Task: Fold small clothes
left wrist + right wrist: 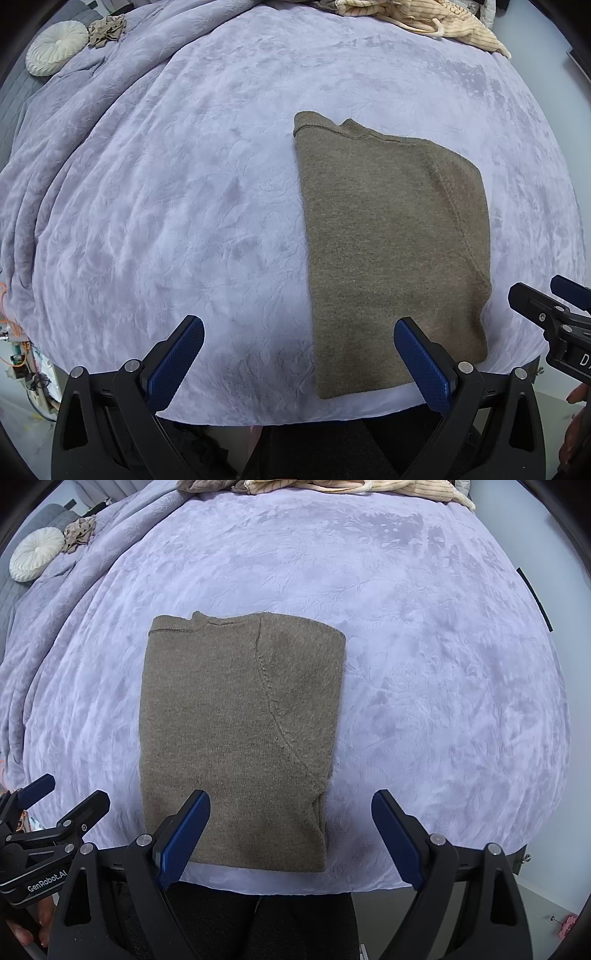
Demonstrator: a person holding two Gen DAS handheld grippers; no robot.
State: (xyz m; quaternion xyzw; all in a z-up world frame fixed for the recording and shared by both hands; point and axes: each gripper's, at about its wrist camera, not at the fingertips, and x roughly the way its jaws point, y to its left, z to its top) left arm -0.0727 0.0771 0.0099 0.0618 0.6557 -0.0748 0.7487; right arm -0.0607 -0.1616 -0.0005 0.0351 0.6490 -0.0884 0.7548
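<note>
An olive-brown knit garment point(391, 240) point(240, 738) lies folded into a tall rectangle on the lilac blanket point(184, 184) point(443, 683), its near edge close to the bed's front edge. My left gripper point(299, 325) hangs above the garment's left edge, open, with nothing between its blue pads. My right gripper point(291, 801) hovers over the garment's lower right corner, also open and empty. Each gripper shows at the side of the other's view: the right one point(546, 306) and the left one point(62, 794).
A pile of cream striped clothes point(424, 18) point(332, 485) lies at the bed's far edge. A round white cushion point(57, 48) point(35, 559) and a crumpled beige cloth point(107, 31) point(79, 533) sit at the far left. Dark trousered legs of the person point(258, 923) stand against the bed's front.
</note>
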